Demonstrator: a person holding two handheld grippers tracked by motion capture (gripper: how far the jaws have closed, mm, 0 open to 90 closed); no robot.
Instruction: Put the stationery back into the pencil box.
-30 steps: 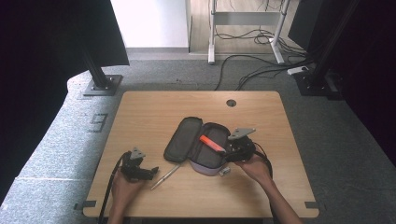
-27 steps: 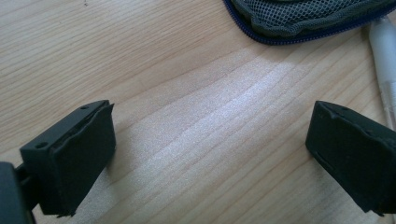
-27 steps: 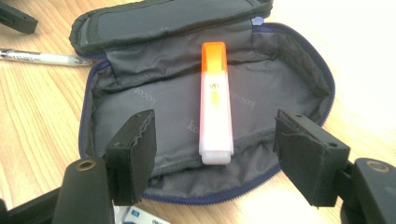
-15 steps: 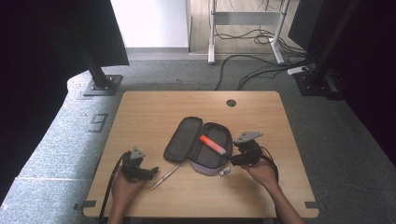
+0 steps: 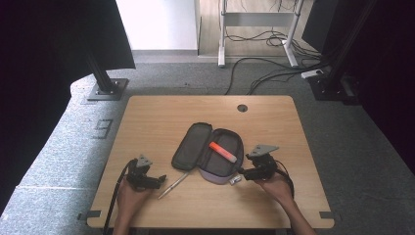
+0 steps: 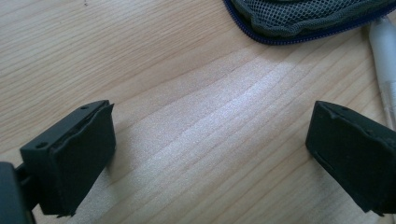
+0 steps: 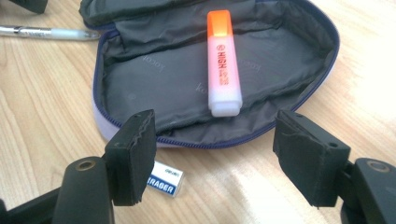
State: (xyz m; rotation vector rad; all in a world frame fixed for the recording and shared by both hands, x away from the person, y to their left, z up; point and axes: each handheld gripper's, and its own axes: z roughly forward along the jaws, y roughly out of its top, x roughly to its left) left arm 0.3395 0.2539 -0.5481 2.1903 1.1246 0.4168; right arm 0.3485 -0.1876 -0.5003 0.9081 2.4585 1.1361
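Eraser reads "ERASER" on its blue sleeve; highlighter reads "HIGH..."; the case lining has faint lettering I can't read. Eraser lies on the table just beside the case's near edge, partly behind one jaw of my right gripper. Highlighter lies inside the open case. My right gripper's jaws stand apart, holding nothing. My left gripper is wide, nothing between, pen just beside it. Bare wood all round, far half free. Versus the earlier frame, my right gripper has pulled back toward the table's near edge; left unchanged.
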